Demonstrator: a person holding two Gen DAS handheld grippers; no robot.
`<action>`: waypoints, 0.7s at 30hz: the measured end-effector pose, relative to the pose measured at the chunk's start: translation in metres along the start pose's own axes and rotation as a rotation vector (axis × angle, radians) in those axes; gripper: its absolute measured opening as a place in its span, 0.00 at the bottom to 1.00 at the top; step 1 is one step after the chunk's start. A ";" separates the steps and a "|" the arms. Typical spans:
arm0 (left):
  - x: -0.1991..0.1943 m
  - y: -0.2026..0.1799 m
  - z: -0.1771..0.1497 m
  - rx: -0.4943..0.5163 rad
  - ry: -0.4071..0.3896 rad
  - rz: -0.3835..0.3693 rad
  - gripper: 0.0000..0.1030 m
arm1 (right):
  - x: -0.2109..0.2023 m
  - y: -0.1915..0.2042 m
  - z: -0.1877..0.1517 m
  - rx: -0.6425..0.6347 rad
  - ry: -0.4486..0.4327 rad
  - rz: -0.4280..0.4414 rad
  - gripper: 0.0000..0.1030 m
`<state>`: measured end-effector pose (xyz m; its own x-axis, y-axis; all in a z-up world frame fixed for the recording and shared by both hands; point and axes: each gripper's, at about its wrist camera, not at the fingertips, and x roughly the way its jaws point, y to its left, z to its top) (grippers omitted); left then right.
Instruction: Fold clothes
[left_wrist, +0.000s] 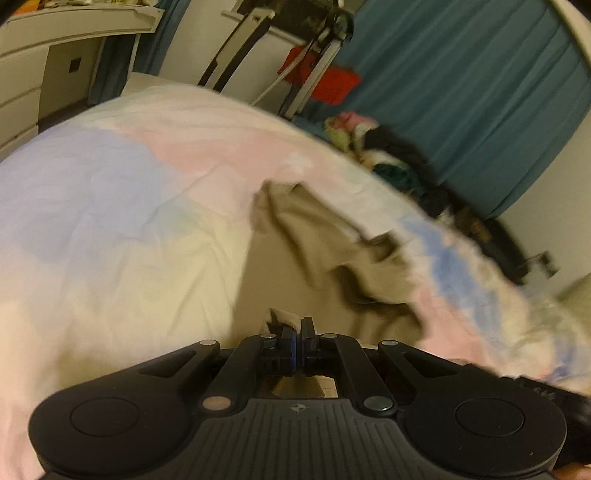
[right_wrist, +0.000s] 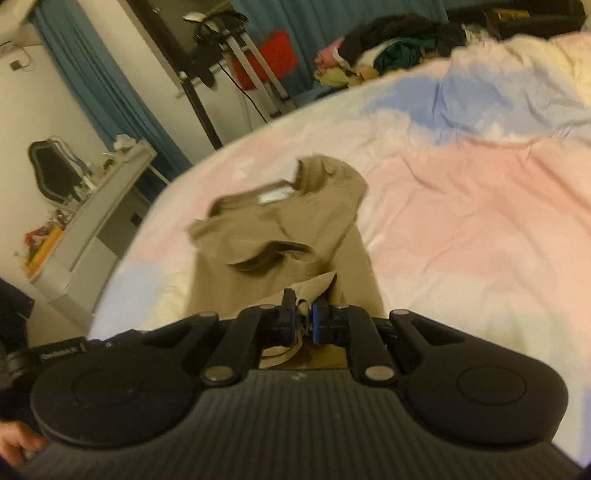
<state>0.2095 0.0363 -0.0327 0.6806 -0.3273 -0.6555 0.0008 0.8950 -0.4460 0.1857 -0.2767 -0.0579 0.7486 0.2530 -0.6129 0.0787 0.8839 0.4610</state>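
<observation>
The tan shirt (right_wrist: 280, 229) appeared light, limp. Left gripper (left_wrist: 297, 328) and right gripper (right_wrist: 305, 312) each clamped its hem; collar lay beyond the fingertips.

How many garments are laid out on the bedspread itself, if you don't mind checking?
1: a tan shirt on the pastel bedspread, pinched by the left gripper and the right gripper. A clothes pile lies beyond the bed; others may be hidden.

- Shirt (right_wrist: 280, 236): tan cloth, matt, soft and creased.
- Bedsheet (right_wrist: 461, 206): pastel cloth, lightly wrinkled, matt.
- Right gripper (right_wrist: 303, 319): matt black plastic, ribbed housing, dull metal pivot pins.
- Curtain (left_wrist: 461, 81): teal cloth, pleated.
</observation>
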 end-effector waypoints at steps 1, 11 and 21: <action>0.016 0.002 -0.001 0.010 0.011 0.016 0.02 | 0.012 -0.005 -0.002 -0.001 0.011 -0.011 0.11; 0.041 -0.004 -0.014 0.126 0.032 0.042 0.57 | 0.046 -0.013 -0.014 -0.053 0.035 -0.038 0.19; -0.057 -0.017 -0.077 0.108 -0.005 -0.055 0.80 | -0.045 0.021 -0.051 -0.054 -0.039 0.028 0.74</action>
<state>0.1144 0.0165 -0.0353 0.6811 -0.3758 -0.6284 0.1171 0.9031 -0.4131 0.1202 -0.2496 -0.0535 0.7749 0.2633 -0.5747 0.0229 0.8968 0.4418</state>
